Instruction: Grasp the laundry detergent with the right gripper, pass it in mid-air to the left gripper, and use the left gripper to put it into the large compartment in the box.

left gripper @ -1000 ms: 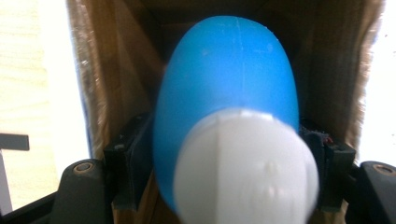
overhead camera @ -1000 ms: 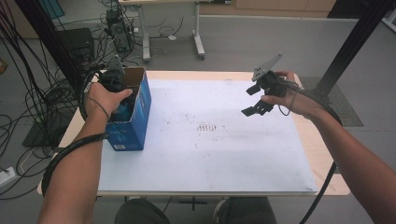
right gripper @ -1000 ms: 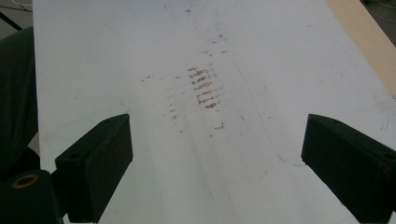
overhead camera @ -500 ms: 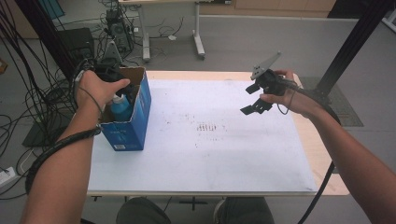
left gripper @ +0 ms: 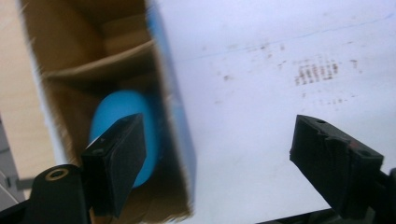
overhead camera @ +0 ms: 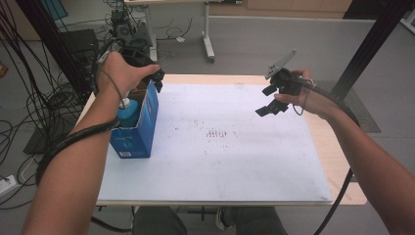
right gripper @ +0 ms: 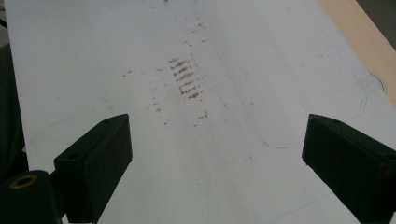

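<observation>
An open blue cardboard box (overhead camera: 133, 131) stands on the table's left side, on the white sheet (overhead camera: 220, 147). Inside it is a light blue bottle with a white top (overhead camera: 128, 113); in the left gripper view the bottle (left gripper: 116, 116) lies deep between the box's brown walls (left gripper: 70, 84). My left gripper (overhead camera: 155, 78) hovers over the box's far end, open and holding nothing (left gripper: 224, 163). Above the sheet's far right, my right gripper (overhead camera: 266, 101) is also open and holding nothing (right gripper: 215, 158).
Brown smudges (overhead camera: 215, 133) mark the sheet's middle, and they lie ahead of the right jaws as smudges (right gripper: 187, 81). Bare wood (overhead camera: 337, 161) runs along the table's right edge. Cables and equipment (overhead camera: 44, 98) crowd the floor at left. A desk leg (overhead camera: 208, 34) stands beyond the table.
My left gripper has risen out of the box and moved toward its far end, leaving the blue bottle inside. The right gripper has hardly moved.
</observation>
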Demonstrator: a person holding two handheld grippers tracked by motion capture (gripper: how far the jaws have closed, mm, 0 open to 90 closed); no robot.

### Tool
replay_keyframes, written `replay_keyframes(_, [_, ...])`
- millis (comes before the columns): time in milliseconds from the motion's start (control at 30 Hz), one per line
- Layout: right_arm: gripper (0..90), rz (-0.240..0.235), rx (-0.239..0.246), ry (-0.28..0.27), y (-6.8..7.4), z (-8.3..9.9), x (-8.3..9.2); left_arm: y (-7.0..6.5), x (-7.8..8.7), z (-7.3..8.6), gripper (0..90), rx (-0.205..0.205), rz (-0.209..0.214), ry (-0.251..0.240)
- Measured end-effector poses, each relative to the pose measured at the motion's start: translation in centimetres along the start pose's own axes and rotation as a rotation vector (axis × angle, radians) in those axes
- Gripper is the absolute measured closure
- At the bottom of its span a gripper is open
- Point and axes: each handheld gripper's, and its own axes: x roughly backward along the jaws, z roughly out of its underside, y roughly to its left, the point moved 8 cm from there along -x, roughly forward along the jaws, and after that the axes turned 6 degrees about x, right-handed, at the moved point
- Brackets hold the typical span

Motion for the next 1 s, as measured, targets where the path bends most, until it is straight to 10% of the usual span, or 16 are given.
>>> replay_keyframes(433, [8.5,-0.022,-0.015,0.035,-0.6,0.3,-0.3,-5.3,-2.9,-1.8,11.9,-0.097,0.075,-0.002])
replay_keyframes(1000, [8.8,-0.029,-0.007,0.068,-1.0,0.6,-0.3,-6.0,-3.4,-2.7,10.3,-0.098,0.065,-0.036])
